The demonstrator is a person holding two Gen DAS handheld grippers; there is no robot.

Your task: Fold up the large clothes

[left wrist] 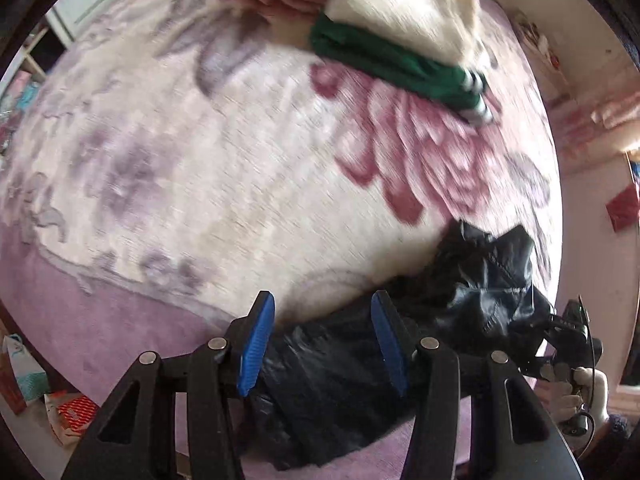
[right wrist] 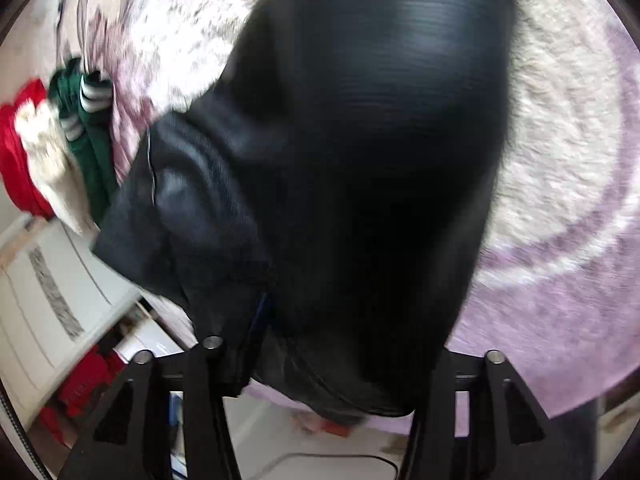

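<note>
Landmark: the black jacket, a glossy, crinkled, leather-like garment lying bunched on the floral bedspread.

Item 1, left gripper: I see my two ribbed blue pads spread apart above the jacket's near, matte and wrinkled end. Nothing is pinched between them, and the cloth passes beneath the gap.

Item 2, right gripper: in its own view the jacket hangs as a smooth, rounded, shiny black mass covering the fingertips. Only a sliver of blue pad shows at the fabric's edge. I cannot tell whether these fingers pinch the cloth or stand free. From the left view, the gripper's black frame sits at the jacket's far right end, held by a hand in a pale glove.

Item 3, bedspread: plush, cream with pink and grey-lilac blossoms and a plain lilac border, under the jacket.

Item 4, green garment: folded, knitted-looking, with striped cuffs, well apart from the jacket, beyond it on the bedspread.

Item 5, cream fleece piece: fluffy, lying on the green garment.

Item 6, red cloth: beside the fleece, farther from the jacket.
</note>
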